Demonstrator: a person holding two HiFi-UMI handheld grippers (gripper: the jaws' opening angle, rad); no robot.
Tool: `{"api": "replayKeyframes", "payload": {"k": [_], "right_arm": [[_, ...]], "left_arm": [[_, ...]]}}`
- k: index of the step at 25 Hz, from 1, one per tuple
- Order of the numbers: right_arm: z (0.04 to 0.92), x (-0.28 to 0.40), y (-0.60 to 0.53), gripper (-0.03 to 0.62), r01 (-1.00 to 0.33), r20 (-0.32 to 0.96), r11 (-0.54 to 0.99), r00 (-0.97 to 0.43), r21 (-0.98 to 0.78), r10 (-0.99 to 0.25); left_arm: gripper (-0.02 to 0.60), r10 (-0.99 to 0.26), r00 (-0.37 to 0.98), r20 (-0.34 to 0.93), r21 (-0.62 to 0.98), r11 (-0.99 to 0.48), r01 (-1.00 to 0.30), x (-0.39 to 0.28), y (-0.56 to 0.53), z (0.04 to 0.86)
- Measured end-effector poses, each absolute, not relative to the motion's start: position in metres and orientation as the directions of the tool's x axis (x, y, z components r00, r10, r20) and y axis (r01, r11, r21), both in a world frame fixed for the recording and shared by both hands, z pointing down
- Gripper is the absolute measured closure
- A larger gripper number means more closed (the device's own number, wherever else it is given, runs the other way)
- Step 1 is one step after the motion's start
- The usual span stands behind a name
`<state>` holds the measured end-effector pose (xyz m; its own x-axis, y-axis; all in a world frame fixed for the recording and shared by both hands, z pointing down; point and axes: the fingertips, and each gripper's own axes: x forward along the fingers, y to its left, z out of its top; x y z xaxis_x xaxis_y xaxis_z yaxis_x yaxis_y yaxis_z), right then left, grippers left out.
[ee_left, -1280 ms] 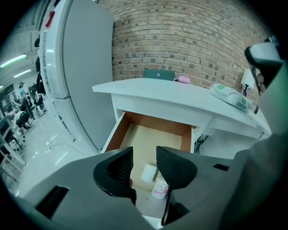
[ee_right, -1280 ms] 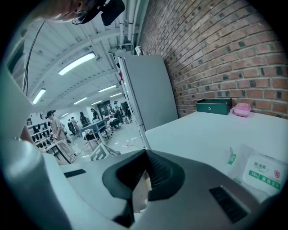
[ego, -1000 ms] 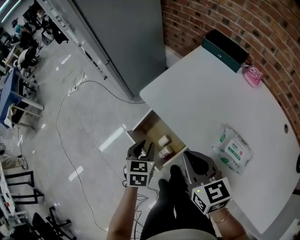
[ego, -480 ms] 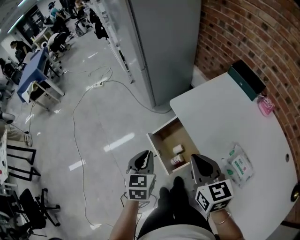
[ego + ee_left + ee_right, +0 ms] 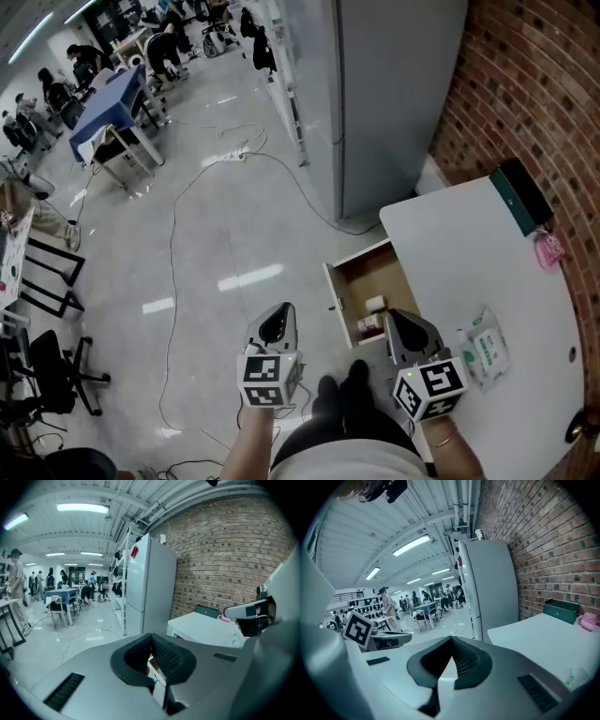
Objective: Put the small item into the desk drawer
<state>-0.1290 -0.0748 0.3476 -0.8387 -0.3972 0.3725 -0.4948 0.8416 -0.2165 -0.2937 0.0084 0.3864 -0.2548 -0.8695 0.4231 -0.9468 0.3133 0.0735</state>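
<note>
Desk drawer [image 5: 367,277] stands open, small item [image 5: 369,325] inside lying crosswise.

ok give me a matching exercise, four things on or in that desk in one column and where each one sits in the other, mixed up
Things:
1. dark green box
2. pink item
3. wipes pack
4. small bottle

Places:
a. inside the open drawer
b. flat on the desk, close to the right tongs
c. at the desk's far corner, beside the brick wall
d. on the desk along the wall, next to the dark green box

Pairs: 1-c, 2-d, 3-b, 4-a
</note>
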Motion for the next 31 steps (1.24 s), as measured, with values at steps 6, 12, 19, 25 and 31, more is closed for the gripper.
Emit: {"api": "replayKeyframes", "payload": {"k": [6, 12, 19, 25, 31], "right_arm": [[0.341, -0.150, -0.063, 0.588, -0.445, 0.360, 0.877, -0.860, -0.180, -0.363], [0.338, -0.157, -0.058, 0.589, -0.422, 0.355, 0.892, -0.868, -0.160, -0.347], [0.337, -0.159, -0.057, 0.589, -0.424, 0.347, 0.891, -0.870, -0.165, -0.350], [0.332, -0.162, -0.055, 0.589, -0.428, 0.336, 0.892, -0.870, -0.146, -0.362], [0.336, -0.163, -0.050, 0.589, -0.428, 0.342, 0.893, -0.866, -0.135, -0.364]], "left_arm": [[0.560, -0.862, -0.336, 0.381, 0.068, 0.388, -0.919, -0.309, 0.048, 0.368], [0.560, -0.843, -0.391, 0.369, 0.072, 0.446, -0.892, -0.314, 0.077, 0.363], [0.560, -0.831, -0.410, 0.375, 0.090, 0.473, -0.876, -0.315, 0.099, 0.367], [0.560, -0.824, -0.427, 0.372, 0.102, 0.493, -0.864, -0.324, 0.112, 0.368], [0.560, -0.825, -0.432, 0.365, 0.103, 0.497, -0.862, -0.328, 0.121, 0.370]]}}
